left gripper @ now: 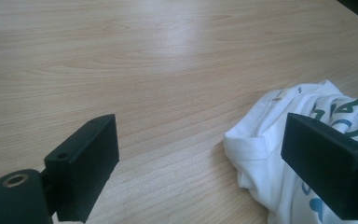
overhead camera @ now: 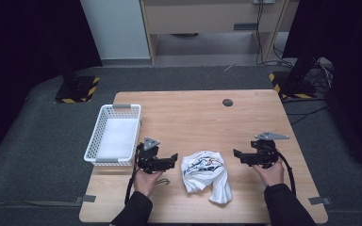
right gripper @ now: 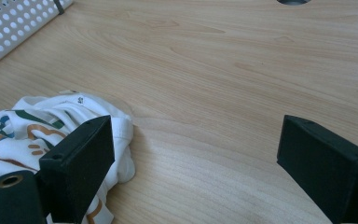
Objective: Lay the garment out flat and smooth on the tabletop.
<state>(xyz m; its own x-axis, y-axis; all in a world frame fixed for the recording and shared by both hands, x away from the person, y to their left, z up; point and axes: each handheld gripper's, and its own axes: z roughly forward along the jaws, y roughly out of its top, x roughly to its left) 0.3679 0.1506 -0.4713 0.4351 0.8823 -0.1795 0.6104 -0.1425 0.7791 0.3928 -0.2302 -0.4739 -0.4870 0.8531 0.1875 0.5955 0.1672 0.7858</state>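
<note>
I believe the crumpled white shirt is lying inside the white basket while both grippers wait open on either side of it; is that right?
Not quite: the crumpled white shirt lies on the bare table, beside the white basket, as the high view shows. The left gripper and right gripper do wait open either side.

The crumpled shirt is white with green, blue and orange print, perhaps lettering; the basket is white, the surface light wood.

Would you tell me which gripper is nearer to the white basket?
Left. The left gripper sits just beside the white basket; the right gripper is beyond the crumpled shirt.
</note>
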